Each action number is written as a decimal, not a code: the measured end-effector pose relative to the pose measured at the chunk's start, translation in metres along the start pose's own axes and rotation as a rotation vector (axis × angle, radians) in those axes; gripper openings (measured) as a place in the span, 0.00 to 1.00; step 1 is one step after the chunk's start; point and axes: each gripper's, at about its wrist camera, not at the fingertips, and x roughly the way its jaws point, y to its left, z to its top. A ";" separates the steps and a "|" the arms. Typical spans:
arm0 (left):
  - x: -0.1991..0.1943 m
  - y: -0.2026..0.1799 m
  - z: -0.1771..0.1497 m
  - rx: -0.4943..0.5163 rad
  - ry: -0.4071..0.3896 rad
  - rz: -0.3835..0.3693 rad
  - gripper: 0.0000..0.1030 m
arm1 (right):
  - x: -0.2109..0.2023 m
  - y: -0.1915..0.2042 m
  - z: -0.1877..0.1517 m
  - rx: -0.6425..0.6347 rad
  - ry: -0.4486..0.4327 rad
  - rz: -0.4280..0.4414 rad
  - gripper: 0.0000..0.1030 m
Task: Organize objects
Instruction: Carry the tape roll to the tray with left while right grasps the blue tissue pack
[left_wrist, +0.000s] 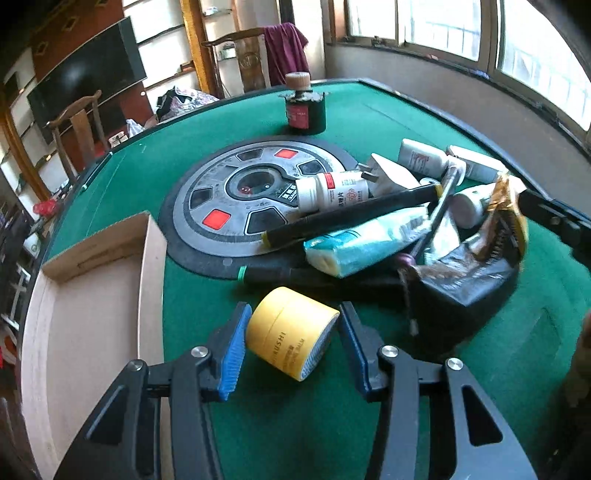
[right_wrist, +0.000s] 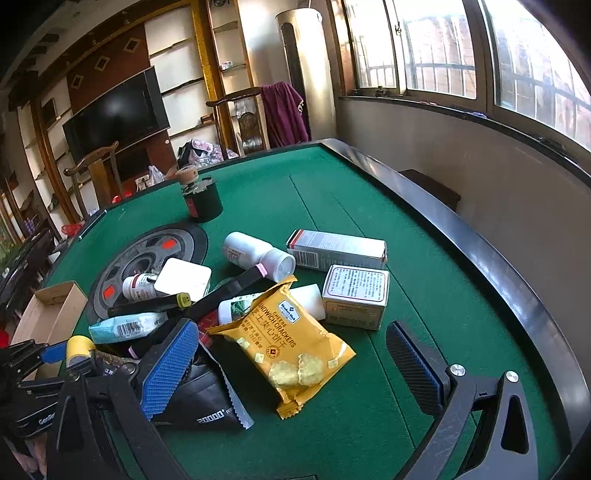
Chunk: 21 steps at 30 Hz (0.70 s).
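Note:
A yellow round jar (left_wrist: 290, 332) lies on its side on the green felt table (left_wrist: 332, 424), between the fingers of my left gripper (left_wrist: 291, 350). The jaws stand open around it, with a gap on the right side. It also shows in the right wrist view (right_wrist: 79, 349). A cardboard box (left_wrist: 96, 314) sits open to the left. My right gripper (right_wrist: 295, 365) is wide open above a yellow cracker packet (right_wrist: 291, 339) and a black pouch (right_wrist: 207, 398). A pile of bottles, pens and a tissue pack (left_wrist: 362, 243) lies right of the jar.
A round grey dial panel (left_wrist: 243, 206) is set in the table's middle. A dark cup with a bottle (left_wrist: 304, 107) stands at the far side. Two small boxes (right_wrist: 354, 295) lie near the raised black table rim (right_wrist: 480, 258). Chairs stand beyond the table.

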 end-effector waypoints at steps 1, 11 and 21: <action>-0.009 -0.001 -0.004 -0.018 -0.019 -0.005 0.45 | 0.000 0.001 0.000 -0.002 0.001 0.000 1.00; -0.109 0.021 -0.042 -0.238 -0.204 -0.083 0.46 | 0.005 -0.004 0.000 0.030 0.035 0.025 1.00; -0.147 0.047 -0.076 -0.274 -0.267 -0.098 0.46 | -0.013 0.040 0.034 -0.051 0.194 0.342 1.00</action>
